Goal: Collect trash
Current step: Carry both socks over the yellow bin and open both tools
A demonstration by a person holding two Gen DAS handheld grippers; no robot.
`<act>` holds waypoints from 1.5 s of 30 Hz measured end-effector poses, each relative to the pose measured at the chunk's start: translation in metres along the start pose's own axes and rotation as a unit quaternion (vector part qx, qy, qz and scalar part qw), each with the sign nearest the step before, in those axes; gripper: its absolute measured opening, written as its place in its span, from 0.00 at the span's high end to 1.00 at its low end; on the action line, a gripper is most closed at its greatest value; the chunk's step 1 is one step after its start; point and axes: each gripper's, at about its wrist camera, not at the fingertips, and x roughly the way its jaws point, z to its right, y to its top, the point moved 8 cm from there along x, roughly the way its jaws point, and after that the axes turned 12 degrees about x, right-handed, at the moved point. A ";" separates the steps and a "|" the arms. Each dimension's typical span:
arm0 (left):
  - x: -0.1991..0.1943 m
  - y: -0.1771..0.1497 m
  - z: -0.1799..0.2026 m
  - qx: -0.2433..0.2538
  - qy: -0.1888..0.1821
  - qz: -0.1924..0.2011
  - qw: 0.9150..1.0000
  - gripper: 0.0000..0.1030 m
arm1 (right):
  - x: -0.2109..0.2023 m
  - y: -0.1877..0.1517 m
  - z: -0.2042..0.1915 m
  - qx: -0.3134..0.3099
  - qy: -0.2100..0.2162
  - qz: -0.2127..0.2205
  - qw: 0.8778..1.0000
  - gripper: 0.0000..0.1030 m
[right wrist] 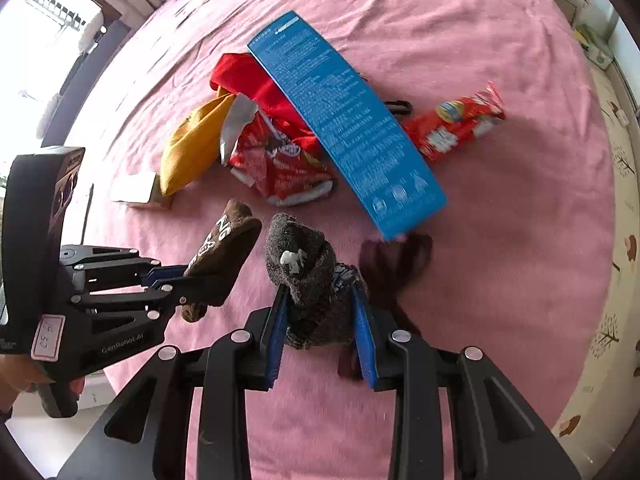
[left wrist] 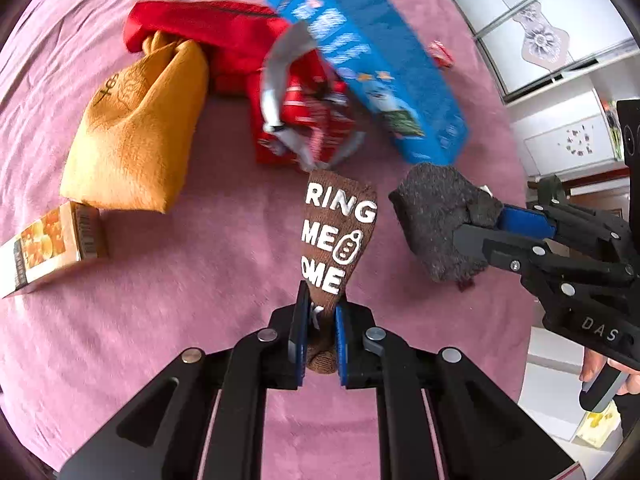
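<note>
My left gripper [left wrist: 322,304] is shut on a brown sock [left wrist: 340,220] with white lettering, which hangs above the pink bedsheet [left wrist: 180,340]. In the right wrist view the same sock [right wrist: 228,248] sticks out of the left gripper [right wrist: 188,276] at the left. My right gripper [right wrist: 320,294] is shut on a dark grey sock [right wrist: 308,276] bunched between its blue pads [right wrist: 276,324]. In the left wrist view that grey sock [left wrist: 436,216] and right gripper [left wrist: 480,228] sit at the right. Both socks hang side by side, apart.
Beyond the socks lies a pile: a long blue box [right wrist: 344,120], a torn red snack bag [right wrist: 280,164], a yellow cloth pouch [right wrist: 192,144], red fabric [right wrist: 244,76] and a small orange-print carton [left wrist: 48,248]. Another red wrapper [right wrist: 456,124] lies at the right.
</note>
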 end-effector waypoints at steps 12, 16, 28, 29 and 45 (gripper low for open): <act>-0.016 -0.007 0.095 0.067 -0.004 -0.006 0.998 0.89 | -0.073 -0.061 0.057 0.068 0.004 0.033 0.997 0.71; -0.010 -0.002 0.144 0.094 -0.009 -0.014 0.995 0.89 | -0.090 -0.079 0.086 0.096 0.000 0.047 0.994 0.71; 0.024 0.009 0.270 0.182 -0.032 -0.043 0.982 0.89 | -0.141 -0.132 0.191 0.186 -0.017 0.081 0.979 0.70; 0.027 0.011 0.279 0.188 -0.034 -0.045 0.981 0.89 | -0.144 -0.135 0.200 0.194 -0.019 0.083 0.977 0.70; 0.085 0.041 0.400 0.273 -0.069 -0.078 0.956 0.89 | -0.178 -0.185 0.319 0.291 -0.037 0.114 0.949 0.70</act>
